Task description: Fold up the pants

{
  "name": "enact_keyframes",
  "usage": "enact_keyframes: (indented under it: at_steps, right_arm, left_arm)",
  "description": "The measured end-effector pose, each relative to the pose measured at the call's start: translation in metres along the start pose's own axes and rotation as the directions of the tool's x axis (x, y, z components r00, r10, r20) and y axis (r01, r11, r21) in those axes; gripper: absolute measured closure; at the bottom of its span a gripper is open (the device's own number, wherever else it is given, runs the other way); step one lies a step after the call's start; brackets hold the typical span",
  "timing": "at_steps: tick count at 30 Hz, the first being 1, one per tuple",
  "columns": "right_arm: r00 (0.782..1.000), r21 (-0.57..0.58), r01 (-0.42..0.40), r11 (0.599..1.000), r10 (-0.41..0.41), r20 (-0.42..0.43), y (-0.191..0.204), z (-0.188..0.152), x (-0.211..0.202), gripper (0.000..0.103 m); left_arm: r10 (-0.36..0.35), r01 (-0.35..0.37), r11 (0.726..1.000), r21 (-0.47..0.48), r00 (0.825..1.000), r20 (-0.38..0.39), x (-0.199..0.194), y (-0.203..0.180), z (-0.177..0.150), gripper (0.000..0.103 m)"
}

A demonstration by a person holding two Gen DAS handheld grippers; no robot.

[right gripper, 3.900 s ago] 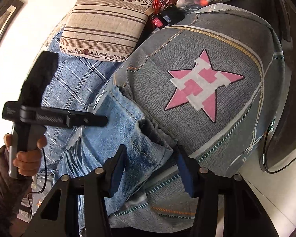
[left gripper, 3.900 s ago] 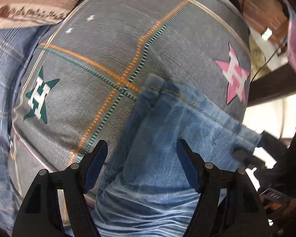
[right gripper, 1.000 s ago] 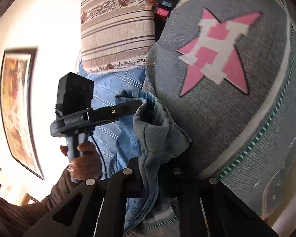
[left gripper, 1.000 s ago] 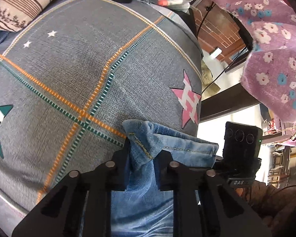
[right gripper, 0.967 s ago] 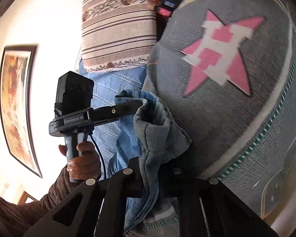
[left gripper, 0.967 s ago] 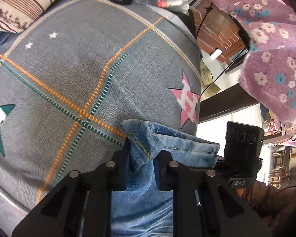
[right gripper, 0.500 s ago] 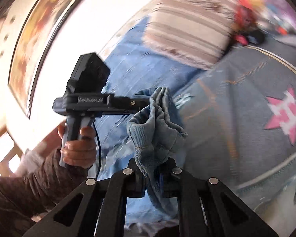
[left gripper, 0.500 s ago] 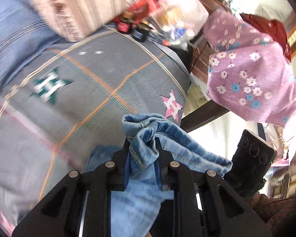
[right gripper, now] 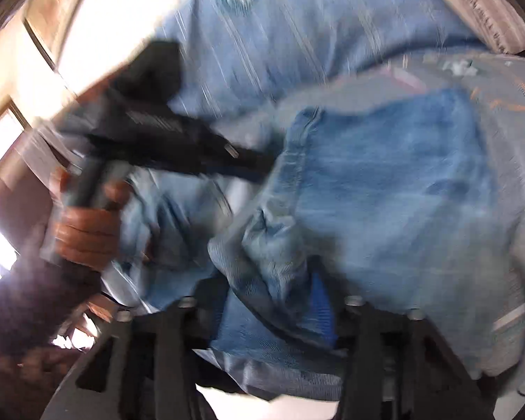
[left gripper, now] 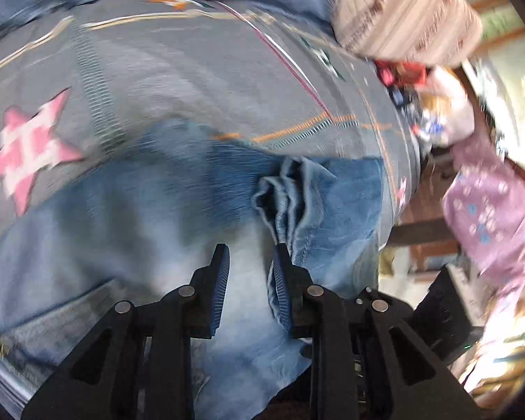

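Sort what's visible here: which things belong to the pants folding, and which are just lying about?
Job:
jeans
left gripper, open
right gripper; jaw state unclear

Lying about:
star-patterned bedcover
striped pillow
pink floral cloth
small clutter beside the pillow

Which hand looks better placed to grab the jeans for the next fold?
Probably the right. The right gripper is open with a bunch of the jeans between its jaws, so closing should catch cloth. The left gripper is open on nothing; the bunched hem lies beside it.
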State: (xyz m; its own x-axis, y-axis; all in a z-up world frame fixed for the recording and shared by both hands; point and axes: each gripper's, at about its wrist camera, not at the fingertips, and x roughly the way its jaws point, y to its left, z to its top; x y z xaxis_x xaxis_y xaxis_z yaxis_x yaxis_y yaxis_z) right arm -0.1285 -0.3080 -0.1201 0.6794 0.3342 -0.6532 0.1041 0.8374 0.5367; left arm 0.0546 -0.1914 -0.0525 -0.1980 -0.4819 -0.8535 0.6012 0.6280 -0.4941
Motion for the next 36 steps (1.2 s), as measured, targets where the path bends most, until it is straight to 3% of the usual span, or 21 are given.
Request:
enact_keyframes:
  at_steps: [2, 4, 6, 8, 12, 16, 19, 20, 21, 22, 24, 25, 26, 28, 29, 31, 32, 33, 34, 36]
  right_arm:
    - [0.999, -0.023, 0.039, 0.999, -0.039, -0.031, 0.008, -0.001, 0.002, 0.053]
    - [0.999, -0.050, 0.035, 0.998, -0.034, 0.012, 0.013, -0.002, -0.019, 0.053]
    - [0.997, -0.028, 0.000, 1.000, 0.002, 0.079, 0.009, 0.004, -0.046, 0.048]
    - [0.982, 0.051, -0.061, 0.997, 0.050, 0.180, -0.007, 0.010, -0.079, 0.030]
    - [0.953, 0.199, -0.110, 0.974, 0.046, 0.299, -0.051, 0.023, -0.114, 0.028]
    - [0.958, 0.321, -0.005, 0.947, -0.087, 0.272, -0.095, 0.042, -0.100, 0.028]
    - [0.968, 0.363, -0.013, 0.932, -0.080, 0.240, -0.122, 0.054, -0.069, 0.035]
    - [0.970, 0.376, -0.020, 0.927, -0.073, 0.230, -0.129, 0.058, -0.060, 0.046]
    - [0.976, 0.390, -0.037, 0.920, -0.051, 0.212, -0.136, 0.061, -0.052, 0.064]
    - [0.985, 0.401, -0.040, 0.915, -0.032, 0.172, -0.142, 0.063, -0.043, 0.073]
    - [0.987, 0.364, -0.012, 0.931, -0.046, 0.153, -0.141, 0.075, -0.046, 0.090]
    - [0.980, 0.311, -0.007, 0.950, -0.055, 0.190, -0.132, 0.081, -0.059, 0.092]
    - [0.972, 0.253, 0.018, 0.967, -0.077, 0.224, -0.124, 0.088, -0.072, 0.102]
    - [0.956, 0.165, 0.087, 0.982, -0.129, 0.264, -0.113, 0.104, -0.085, 0.103]
    - [0.961, 0.155, 0.117, 0.981, -0.152, 0.231, -0.116, 0.110, -0.080, 0.103]
    - [0.971, 0.168, 0.203, 0.965, -0.221, 0.094, -0.131, 0.116, -0.053, 0.103]
    - [0.969, 0.188, 0.231, 0.954, -0.243, 0.043, -0.140, 0.113, -0.043, 0.097]
    - [0.975, 0.240, 0.211, 0.948, -0.221, 0.016, -0.150, 0.109, -0.039, 0.096]
    - [0.991, 0.315, 0.124, 0.941, -0.135, 0.014, -0.161, 0.103, -0.040, 0.096]
    - [0.998, 0.414, -0.009, 0.910, -0.021, 0.067, -0.175, 0.090, -0.048, 0.092]
  left_arm:
    - [-0.019, 0.020, 1.000, -0.010, 0.999, 0.045, -0.015, 0.003, -0.006, 0.077]
    - [-0.030, 0.031, 1.000, -0.005, 0.996, 0.080, -0.024, -0.001, -0.010, 0.055]
    - [-0.028, 0.029, 1.000, -0.006, 0.994, 0.106, -0.025, -0.007, -0.012, 0.044]
    - [-0.046, 0.047, 0.999, -0.010, 0.994, 0.100, -0.018, -0.013, -0.012, 0.044]
    - [-0.049, 0.050, 0.998, -0.027, 0.998, 0.048, 0.011, -0.025, -0.007, 0.044]
    - [-0.027, 0.029, 0.998, -0.059, 0.999, 0.021, 0.028, -0.030, -0.010, 0.044]
    - [-0.008, 0.010, 0.995, -0.095, 1.000, 0.019, 0.041, -0.033, -0.011, 0.045]
    - [0.003, -0.002, 0.995, -0.103, 1.000, 0.010, 0.045, -0.034, -0.011, 0.047]
    - [0.012, -0.012, 0.994, -0.104, 1.000, -0.002, 0.049, -0.037, -0.011, 0.057]
    - [0.022, -0.022, 0.995, -0.102, 1.000, -0.005, 0.050, -0.041, -0.011, 0.069]
    - [0.031, -0.029, 0.995, -0.093, 0.999, 0.028, 0.043, -0.052, -0.015, 0.070]
    - [0.021, -0.017, 0.996, -0.089, 0.999, 0.046, 0.040, -0.057, -0.016, 0.070]
    - [0.026, -0.021, 0.995, -0.098, 0.998, 0.052, 0.040, -0.058, -0.017, 0.070]
    - [0.057, -0.052, 0.991, -0.122, 0.998, 0.033, 0.052, -0.056, -0.016, 0.070]
    - [0.087, -0.085, 0.988, -0.132, 0.996, 0.008, 0.063, -0.052, -0.015, 0.070]
    - [0.080, -0.077, 0.988, -0.136, 0.997, 0.016, 0.060, -0.050, -0.017, 0.071]
    - [0.065, -0.063, 0.990, -0.128, 0.998, 0.012, 0.056, -0.052, -0.018, 0.071]
    - [0.041, -0.040, 0.993, -0.110, 0.999, 0.014, 0.049, -0.054, -0.019, 0.071]
    - [0.017, -0.015, 0.996, -0.092, 0.999, 0.030, 0.038, -0.056, -0.023, 0.071]
    - [-0.017, 0.022, 0.997, -0.072, 0.998, 0.068, 0.024, -0.059, -0.027, 0.071]
